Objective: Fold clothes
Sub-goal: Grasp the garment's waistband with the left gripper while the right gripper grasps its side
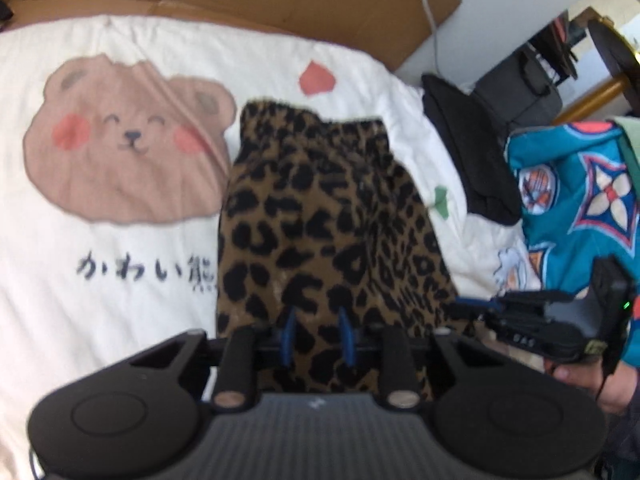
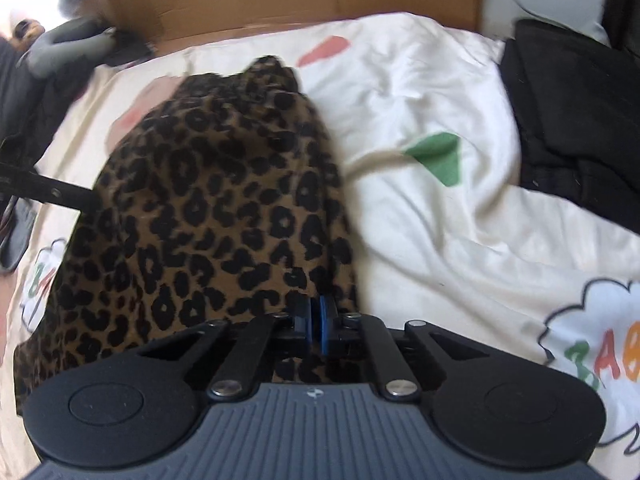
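On the white quilt, leopard garment lies beside the bear print. Left gripper over its near edge, blue pads apart, fabric between; grip unclear. Right gripper clenched on the garment's near right edge. Black clothes sit further right.

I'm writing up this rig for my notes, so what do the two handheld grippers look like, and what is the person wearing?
Each gripper, left and right, has a dark grey ribbed body, two round black discs at the sides, black linkage bars with silver pivot pins, and blue pads on black fingers. Seen from the left wrist, the right gripper's black housing shows a small green light. The person's sleeve is teal with an orange, white and blue pattern.
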Tool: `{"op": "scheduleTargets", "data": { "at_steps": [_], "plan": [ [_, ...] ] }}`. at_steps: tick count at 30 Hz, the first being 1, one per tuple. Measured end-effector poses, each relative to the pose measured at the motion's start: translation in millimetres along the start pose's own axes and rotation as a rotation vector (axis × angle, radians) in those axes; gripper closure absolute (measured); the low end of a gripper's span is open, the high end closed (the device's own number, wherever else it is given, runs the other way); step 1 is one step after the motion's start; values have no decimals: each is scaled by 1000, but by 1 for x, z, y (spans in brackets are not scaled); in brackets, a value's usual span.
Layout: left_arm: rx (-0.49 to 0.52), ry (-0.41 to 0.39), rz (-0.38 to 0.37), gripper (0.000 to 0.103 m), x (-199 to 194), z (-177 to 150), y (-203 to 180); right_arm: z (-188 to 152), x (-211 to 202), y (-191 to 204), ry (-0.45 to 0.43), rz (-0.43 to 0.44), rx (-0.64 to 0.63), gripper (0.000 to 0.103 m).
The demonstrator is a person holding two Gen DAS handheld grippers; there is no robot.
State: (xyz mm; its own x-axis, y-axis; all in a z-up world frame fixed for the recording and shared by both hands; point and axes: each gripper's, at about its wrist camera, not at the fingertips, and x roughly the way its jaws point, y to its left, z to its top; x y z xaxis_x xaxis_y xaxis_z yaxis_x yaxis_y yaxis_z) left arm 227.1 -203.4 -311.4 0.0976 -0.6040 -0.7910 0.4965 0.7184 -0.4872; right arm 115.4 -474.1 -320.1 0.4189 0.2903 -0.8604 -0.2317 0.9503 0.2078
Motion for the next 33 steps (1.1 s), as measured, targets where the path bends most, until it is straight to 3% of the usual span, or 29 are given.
{"op": "scheduleTargets", "data": {
  "at_steps": [7, 12, 18, 20, 21, 22, 23, 24, 28, 33],
  "plan": [
    [46, -20, 0, 80, 12, 26, -4, -2, -2, -11, 26, -28, 28, 103],
    [50, 1, 10, 84, 39, 41, -1, 20, -14, -11, -44, 46, 59, 100],
    [69, 29, 19, 86, 64, 43, 0, 54, 2, 4, -71, 62, -26, 65],
    [70, 32, 22, 86, 69, 42, 1, 59, 10, 8, -64, 64, -39, 65],
    [65, 32, 24, 86, 71, 42, 3, 60, 14, 10, -61, 68, -43, 65],
    [59, 30, 26, 86, 73, 41, 5, 62, 18, 11, -58, 71, -48, 72],
    [52, 27, 26, 87, 74, 40, 6, 62, 22, 12, -44, 63, -60, 84],
    [44, 24, 26, 88, 75, 40, 7, 61, 27, 12, -19, 42, -69, 103],
    [31, 7, 28, 91, 68, 41, 4, 60, 24, 3, -22, 10, -30, 103],
    [41, -90, 14, 91, 37, 48, -2, 63, 12, -5, -58, -25, 4, 103]
  ]
}}
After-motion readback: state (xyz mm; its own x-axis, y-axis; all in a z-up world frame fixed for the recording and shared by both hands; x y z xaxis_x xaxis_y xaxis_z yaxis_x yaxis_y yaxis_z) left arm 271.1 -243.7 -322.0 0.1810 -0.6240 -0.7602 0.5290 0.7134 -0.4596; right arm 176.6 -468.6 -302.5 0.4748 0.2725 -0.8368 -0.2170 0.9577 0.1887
